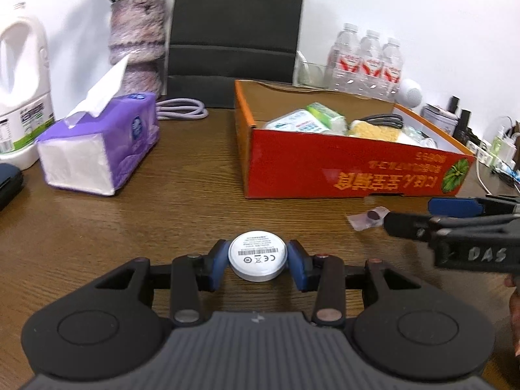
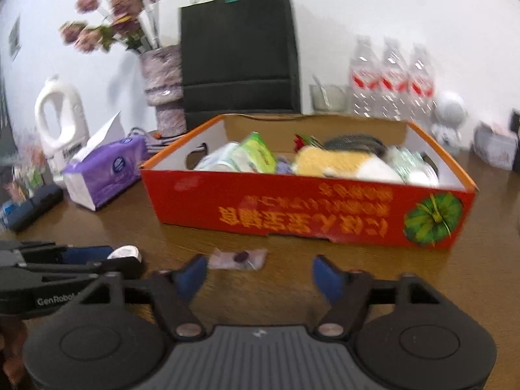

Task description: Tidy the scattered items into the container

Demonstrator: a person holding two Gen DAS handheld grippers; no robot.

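Observation:
My left gripper [image 1: 257, 261] is shut on a white round disc [image 1: 257, 255] with a printed label, its blue pads pressing both sides just above the wooden table. In the right wrist view the same gripper [image 2: 126, 257] and disc [image 2: 125, 253] show at the left. My right gripper [image 2: 260, 276] stands open with nothing between its pads. A small clear wrapper with a dark sweet [image 2: 239, 258] lies on the table just ahead of its left fingertip. The red cardboard box [image 2: 308, 214] sits beyond, holding several packets. In the left wrist view the right gripper [image 1: 409, 214] reaches in beside the wrapper [image 1: 369, 217].
A purple tissue pack [image 1: 97, 149] and a white jug [image 1: 19, 91] stand at the left, with a vase [image 1: 136, 42], a black bag [image 1: 234, 32] and water bottles [image 1: 367, 61] along the wall. A coiled purple cable [image 1: 182, 109] lies behind the tissues. Small items crowd the far right.

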